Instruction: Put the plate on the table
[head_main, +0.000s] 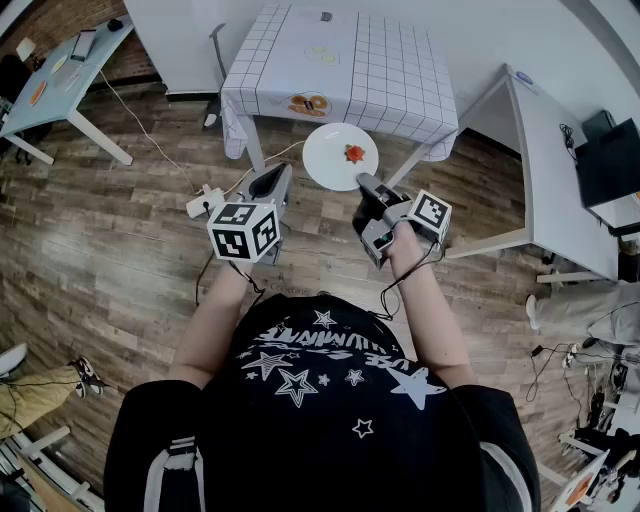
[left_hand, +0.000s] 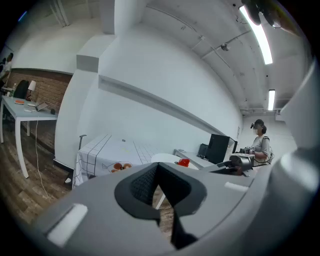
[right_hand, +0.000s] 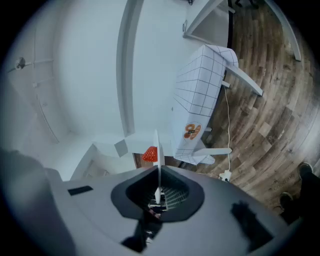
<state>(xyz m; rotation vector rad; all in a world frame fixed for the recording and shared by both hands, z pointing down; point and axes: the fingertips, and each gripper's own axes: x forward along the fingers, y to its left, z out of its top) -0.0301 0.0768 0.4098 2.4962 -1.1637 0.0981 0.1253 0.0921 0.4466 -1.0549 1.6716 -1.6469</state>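
A round white plate (head_main: 335, 155) with a small red piece of food (head_main: 354, 153) on it hangs level above the wood floor, just short of the table with the white checked cloth (head_main: 390, 70). My right gripper (head_main: 366, 183) is shut on the plate's near rim. In the right gripper view the plate (right_hand: 156, 160) runs edge-on between the jaws, with the red piece (right_hand: 150, 154) beside it. My left gripper (head_main: 278, 175) hovers left of the plate, jaws together and holding nothing. In the left gripper view the plate (left_hand: 167, 158) shows past the shut jaws.
A grey table (head_main: 560, 170) stands at the right and a light table (head_main: 70, 60) at the far left. A white power strip (head_main: 205, 200) with cables lies on the floor by the clothed table's leg. A person (left_hand: 260, 145) stands far off beside a monitor (left_hand: 218, 147).
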